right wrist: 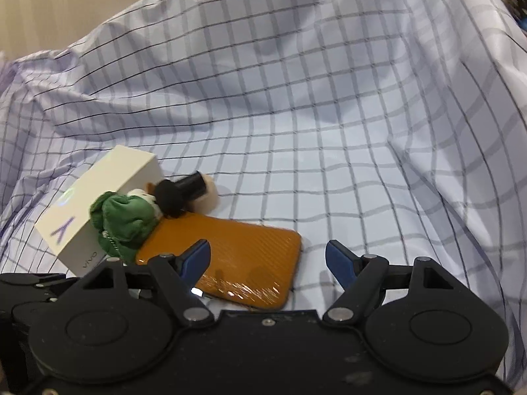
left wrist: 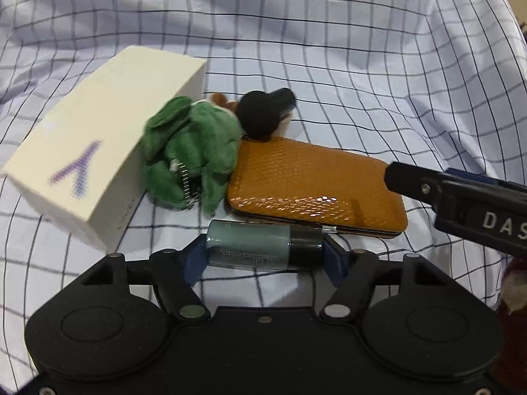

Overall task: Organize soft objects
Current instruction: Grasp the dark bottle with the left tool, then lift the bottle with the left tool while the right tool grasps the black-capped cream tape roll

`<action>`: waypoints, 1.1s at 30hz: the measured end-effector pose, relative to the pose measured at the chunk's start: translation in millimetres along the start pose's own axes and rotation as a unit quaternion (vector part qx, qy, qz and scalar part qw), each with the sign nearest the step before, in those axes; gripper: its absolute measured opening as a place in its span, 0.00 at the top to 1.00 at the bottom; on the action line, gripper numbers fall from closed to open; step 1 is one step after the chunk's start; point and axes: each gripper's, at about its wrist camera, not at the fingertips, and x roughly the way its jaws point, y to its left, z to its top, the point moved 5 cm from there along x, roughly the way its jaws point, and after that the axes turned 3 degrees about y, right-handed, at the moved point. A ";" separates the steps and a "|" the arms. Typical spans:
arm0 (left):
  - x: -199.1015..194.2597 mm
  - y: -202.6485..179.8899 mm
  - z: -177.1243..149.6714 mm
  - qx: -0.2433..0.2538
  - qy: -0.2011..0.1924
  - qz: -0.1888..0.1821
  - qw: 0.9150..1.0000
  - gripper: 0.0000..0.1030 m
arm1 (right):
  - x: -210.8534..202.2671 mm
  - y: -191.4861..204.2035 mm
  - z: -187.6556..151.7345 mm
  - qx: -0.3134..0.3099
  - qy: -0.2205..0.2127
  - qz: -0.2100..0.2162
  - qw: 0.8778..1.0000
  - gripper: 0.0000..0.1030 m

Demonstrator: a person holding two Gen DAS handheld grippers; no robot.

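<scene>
Green plush toy mid-left, touching white box and orange case | left claw clamps grey-blue cylinder | right claw empty, half-wide | sorting barely begun

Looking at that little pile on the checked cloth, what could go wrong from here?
The left hand-held gripper pinches the small grey-and-black glossy cylinder only by its ends, so it might swivel or slip out. It lies right against the shiny orange woven-pattern case, which could be nudged as it lifts. The open right hand-held gripper hovers over that same case, so the two could bump.
</scene>
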 end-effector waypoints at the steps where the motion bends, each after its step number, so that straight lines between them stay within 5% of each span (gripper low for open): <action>1: -2.1 3.1 -0.5 -0.008 0.000 0.001 1.000 0.37 | 2.1 5.4 2.4 -0.014 -0.003 0.006 1.000 0.26; 9: -17.9 23.0 -6.4 -0.034 -0.008 0.034 0.999 0.36 | 28.2 45.3 18.8 -0.121 -0.030 0.023 0.992 0.24; 19: -14.1 30.1 -8.9 -0.049 0.004 0.026 0.998 0.36 | 66.2 66.8 34.1 -0.190 -0.023 0.037 0.981 0.24; 29: -13.0 31.5 -7.7 -0.050 0.002 0.018 0.999 0.36 | 85.8 76.0 40.5 -0.202 -0.022 0.063 0.977 0.25; 33: -11.6 33.0 -7.7 -0.054 0.005 0.015 0.998 0.36 | 90.9 72.0 43.8 -0.187 -0.012 0.093 0.978 0.37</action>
